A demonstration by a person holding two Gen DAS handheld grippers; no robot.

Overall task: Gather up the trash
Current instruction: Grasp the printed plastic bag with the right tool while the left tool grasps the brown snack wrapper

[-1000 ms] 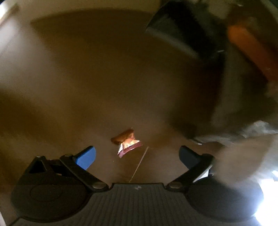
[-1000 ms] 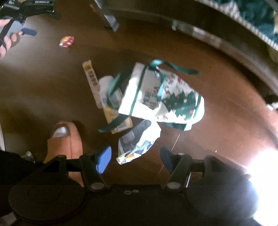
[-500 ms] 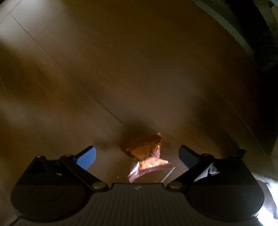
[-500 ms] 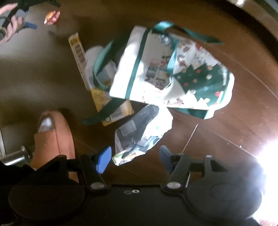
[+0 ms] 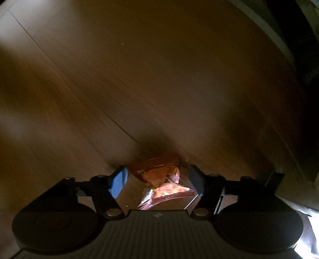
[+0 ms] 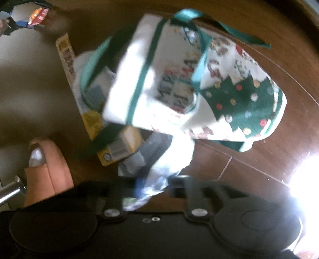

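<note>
Two hand-held grippers: one in each of my hands, both low over the dark wooden floor.
Left hand-held gripper: its fingers stand apart, with gaps on both sides of what lies between them.
Candy wrapper: orange and red, crumpled, lying on the floor between my left blue pads, touching neither as far as I can see.
Same wrapper from the right wrist: small at the top left corner, just beside the left tool's blue tip.
Right hand-held gripper: blurred by motion; its fingers look drawn in around the plastic, but I cannot tell whether they clamp it.
Crumpled plastic wrapper: white and grey with some blue, one end reaching down between my right fingers, the other end touching the bag's lower edge.
Tote bag: white with green straps and a green tree print, lying on its side on the floor, just beyond the plastic.
Yellow carton: flattened, partly under the bag and its strap.
Slipper: orange, toe showing, at the left of the right wrist view, near the carton.
Glare: bright patch on the floor at the right edge.
</note>
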